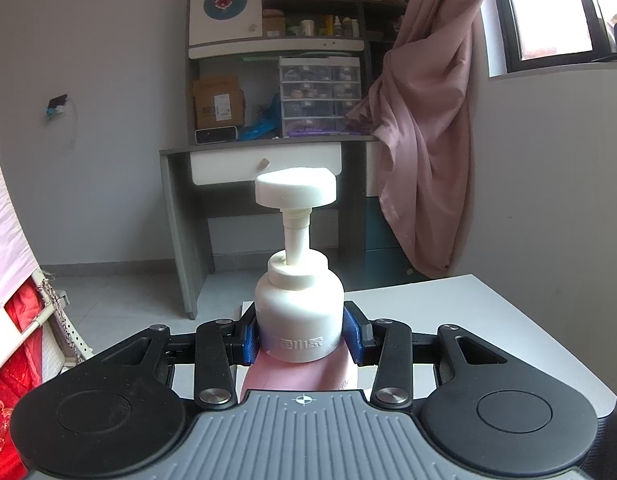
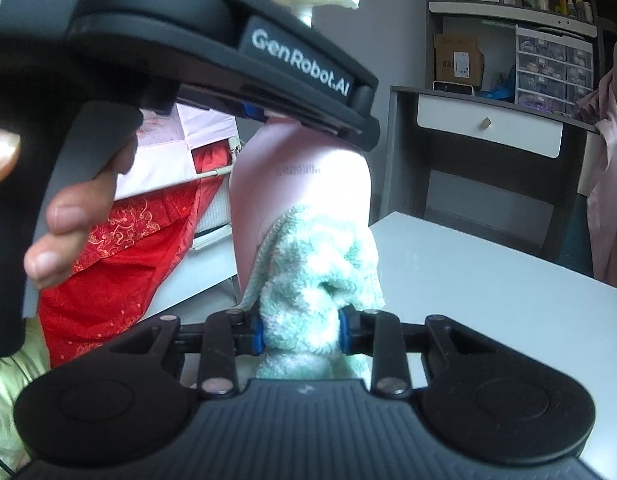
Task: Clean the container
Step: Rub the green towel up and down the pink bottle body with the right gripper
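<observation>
A pump bottle (image 1: 299,316) with a white top and pink body stands upright. My left gripper (image 1: 304,336) is shut on its white collar, the blue pads (image 1: 250,338) pressing both sides. In the right wrist view the same bottle (image 2: 300,184) shows its pink body under the left gripper's black frame (image 2: 228,48), which a person's hand (image 2: 64,216) holds. My right gripper (image 2: 302,336) is shut on a pale green fluffy cloth (image 2: 316,276), and the cloth lies against the lower pink side of the bottle.
A white table (image 2: 488,292) stretches to the right beneath the bottle. Red embroidered fabric (image 2: 120,264) hangs at the left. A grey desk with a white drawer (image 1: 264,164), cluttered shelves and a pink curtain (image 1: 428,120) stand behind.
</observation>
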{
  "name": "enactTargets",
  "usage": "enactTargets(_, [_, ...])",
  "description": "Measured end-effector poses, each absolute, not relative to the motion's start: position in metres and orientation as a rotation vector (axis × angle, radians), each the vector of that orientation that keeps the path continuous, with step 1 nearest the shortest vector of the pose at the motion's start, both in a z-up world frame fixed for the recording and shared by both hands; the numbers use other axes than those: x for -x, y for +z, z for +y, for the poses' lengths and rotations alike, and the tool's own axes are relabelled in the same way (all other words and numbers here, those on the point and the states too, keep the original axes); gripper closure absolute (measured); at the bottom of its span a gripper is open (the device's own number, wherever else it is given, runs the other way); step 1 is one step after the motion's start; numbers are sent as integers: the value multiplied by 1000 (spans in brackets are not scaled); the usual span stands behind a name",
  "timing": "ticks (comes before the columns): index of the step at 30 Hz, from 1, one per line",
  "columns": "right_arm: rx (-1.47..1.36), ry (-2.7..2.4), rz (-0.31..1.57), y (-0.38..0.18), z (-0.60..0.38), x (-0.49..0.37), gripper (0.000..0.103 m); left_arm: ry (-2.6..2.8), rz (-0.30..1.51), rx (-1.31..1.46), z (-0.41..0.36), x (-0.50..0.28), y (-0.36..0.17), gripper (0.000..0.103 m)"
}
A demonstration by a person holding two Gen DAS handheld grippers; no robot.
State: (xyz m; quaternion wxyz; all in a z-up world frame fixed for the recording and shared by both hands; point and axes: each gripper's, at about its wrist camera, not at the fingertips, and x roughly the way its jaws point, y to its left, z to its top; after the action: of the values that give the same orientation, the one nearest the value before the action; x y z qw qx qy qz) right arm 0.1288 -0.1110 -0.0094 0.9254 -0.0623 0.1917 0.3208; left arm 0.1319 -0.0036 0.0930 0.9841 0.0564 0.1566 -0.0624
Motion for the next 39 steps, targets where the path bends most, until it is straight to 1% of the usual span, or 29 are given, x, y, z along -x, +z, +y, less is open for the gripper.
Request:
enactTargets(6, [153,658,446,-21,-106,-124,71,-126,315,-115,-6,-131,94,59])
enactTargets(11, [145,651,437,-17,-108,-124,71,-126,316,-111,-4,-132,94,59])
enactTargets(19, [48,654,246,11,-128,-99,72,-126,314,-116,-4,-131,93,59])
enactTargets(24, [26,663,239,13,-132,-99,72,-124,314,-117,-5,-128,92,59])
enactTargets(30, [72,669,297,5,-127,-105,72,-123,314,-113,-5,-129,93,59])
enactTargets(39, [171,670,459,-22,-111,-119,71,-130,312,-118,-6,-129,93,59])
